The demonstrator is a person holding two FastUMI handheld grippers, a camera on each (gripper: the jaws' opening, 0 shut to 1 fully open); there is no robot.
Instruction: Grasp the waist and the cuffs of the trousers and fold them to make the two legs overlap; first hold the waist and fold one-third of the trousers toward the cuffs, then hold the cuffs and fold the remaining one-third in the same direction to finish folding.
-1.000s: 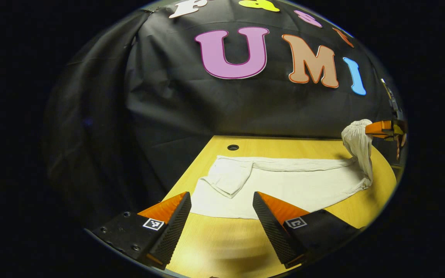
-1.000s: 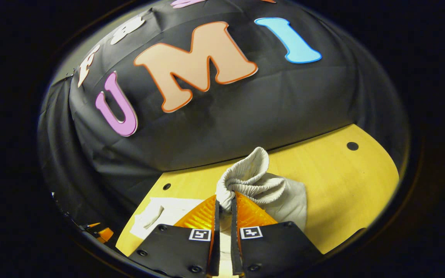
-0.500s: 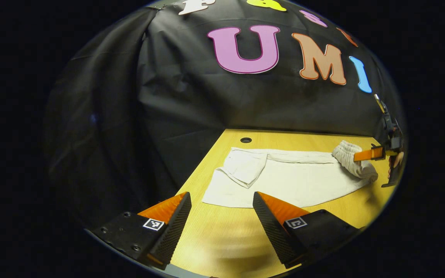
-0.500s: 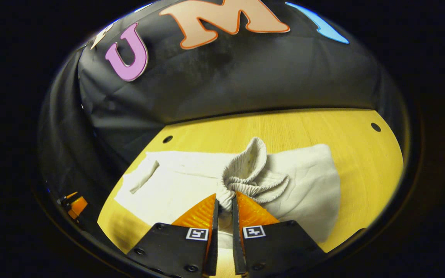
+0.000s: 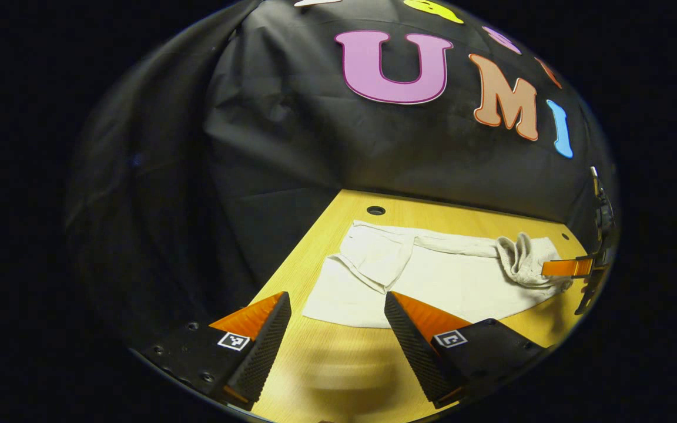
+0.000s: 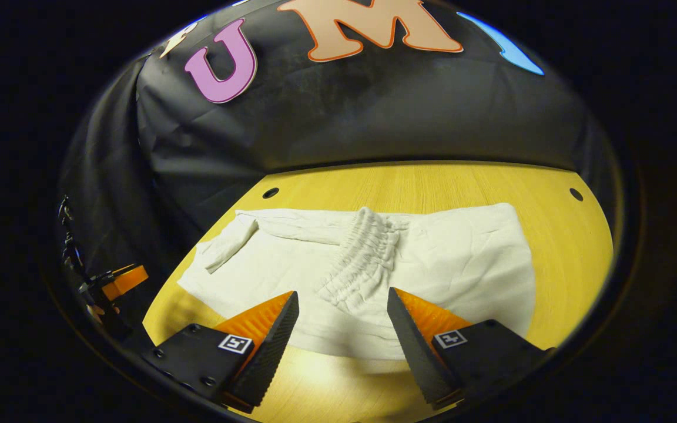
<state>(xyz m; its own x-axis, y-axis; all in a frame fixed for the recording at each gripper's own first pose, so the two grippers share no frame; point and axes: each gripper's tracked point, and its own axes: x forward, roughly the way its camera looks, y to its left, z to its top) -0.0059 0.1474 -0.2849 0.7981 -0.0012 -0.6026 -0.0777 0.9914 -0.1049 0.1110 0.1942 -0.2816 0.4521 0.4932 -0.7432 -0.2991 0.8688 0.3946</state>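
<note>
So the white trousers (image 6: pixel 444 264) are lying flat on the yellow wooden table (image 6: pixel 556 194), running lengthwise across it, close to the black cloth wall. The elastic waist (image 6: pixel 362 258) is folded over and sits bunched up on top of the leg fabric, roughly in the middle of the pile as the right gripper view has it. Over at the far left end in that view, one cuff (image 6: pixel 230 244) is flipped back onto the leg at an angle.

Right gripper (image 6: pixel 342 329) has its fingers spread wide, nothing between them, hovering low just in front of the gathered waist with the near edge of the trousers under the tips. In the left gripper view it sits at the far right edge, right next to the crumpled waist (image 5: pixel 520 264).

Left gripper (image 5: pixel 337 329) is also wide open and holding nothing. It hangs over bare table just short of the cuff end of the trousers (image 5: pixel 432 288), with the turned-back cuff (image 5: pixel 376 258) a little past its tips. There's a small round hole (image 5: pixel 375 210) in the tabletop beyond that end.
</note>
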